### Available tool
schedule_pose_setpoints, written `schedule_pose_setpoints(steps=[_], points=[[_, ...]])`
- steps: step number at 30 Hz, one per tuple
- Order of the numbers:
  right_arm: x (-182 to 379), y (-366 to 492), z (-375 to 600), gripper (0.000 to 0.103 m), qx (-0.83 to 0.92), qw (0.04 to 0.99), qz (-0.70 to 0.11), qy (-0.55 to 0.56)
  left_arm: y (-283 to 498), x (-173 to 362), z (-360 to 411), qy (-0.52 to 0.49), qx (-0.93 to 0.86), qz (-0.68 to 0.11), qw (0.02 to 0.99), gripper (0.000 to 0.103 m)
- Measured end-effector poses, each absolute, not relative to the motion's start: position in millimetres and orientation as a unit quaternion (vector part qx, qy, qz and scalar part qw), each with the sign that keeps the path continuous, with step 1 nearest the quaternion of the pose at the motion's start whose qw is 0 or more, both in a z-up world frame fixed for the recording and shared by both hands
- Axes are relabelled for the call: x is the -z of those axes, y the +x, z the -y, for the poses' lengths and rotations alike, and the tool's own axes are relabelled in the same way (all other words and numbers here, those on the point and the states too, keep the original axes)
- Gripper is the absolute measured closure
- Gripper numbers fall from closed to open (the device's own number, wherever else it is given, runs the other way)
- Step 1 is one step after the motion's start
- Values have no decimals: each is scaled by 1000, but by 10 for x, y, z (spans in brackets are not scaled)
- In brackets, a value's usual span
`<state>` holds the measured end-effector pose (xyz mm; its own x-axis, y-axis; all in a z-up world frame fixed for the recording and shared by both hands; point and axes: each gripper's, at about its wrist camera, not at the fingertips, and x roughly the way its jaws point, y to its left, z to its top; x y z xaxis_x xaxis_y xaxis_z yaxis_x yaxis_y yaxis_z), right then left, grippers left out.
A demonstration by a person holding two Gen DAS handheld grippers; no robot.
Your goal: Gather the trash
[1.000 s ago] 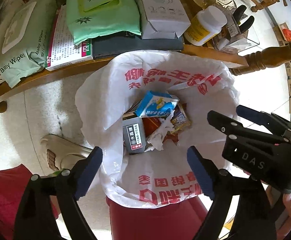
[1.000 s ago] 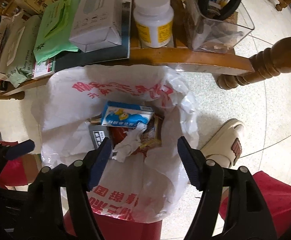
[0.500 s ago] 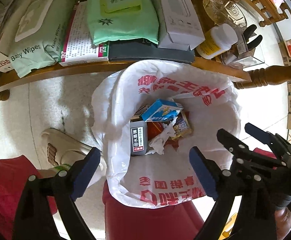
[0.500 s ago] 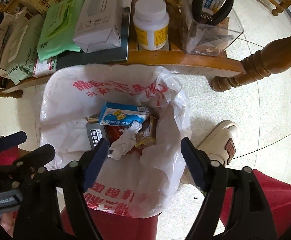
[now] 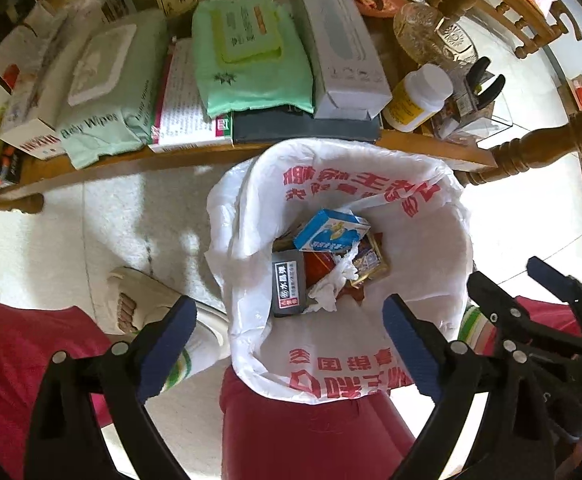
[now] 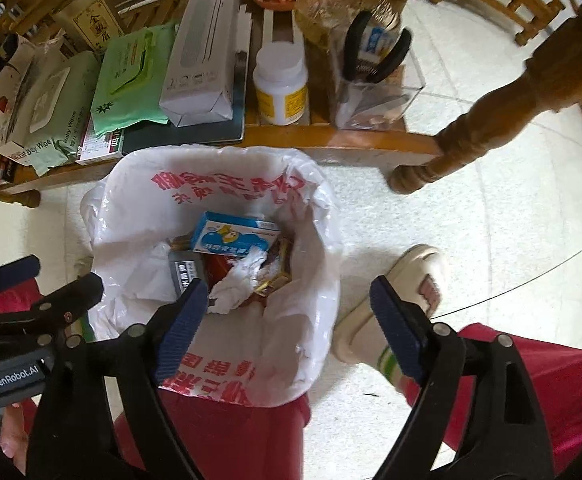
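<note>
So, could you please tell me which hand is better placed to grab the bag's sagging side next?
Probably the right: the right tongs, open, straddle the sagging wall of the white bag, while the left tongs, also open, hover over its near rim.

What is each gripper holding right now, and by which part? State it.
Nothing. The left gripper and right gripper are both open and empty above the white plastic bag with red print.
</note>
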<state>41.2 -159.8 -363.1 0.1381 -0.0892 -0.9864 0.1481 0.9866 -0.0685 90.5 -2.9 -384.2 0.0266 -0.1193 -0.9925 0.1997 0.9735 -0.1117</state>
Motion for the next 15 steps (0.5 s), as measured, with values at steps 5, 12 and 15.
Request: schedule_pose_setpoints(steps=[5, 12, 15], points=[[3422, 277, 1584, 22, 86, 768, -634, 25, 782, 3572, 34, 47, 108, -657, 744, 11], [2779, 33, 1567, 22, 81, 815, -571, 62, 619, 2880, -37, 44, 107, -597, 794, 11], [2425, -113, 1580, 17, 64, 839, -533, 89, 503, 2517, -53, 46, 99, -563, 819, 11]])
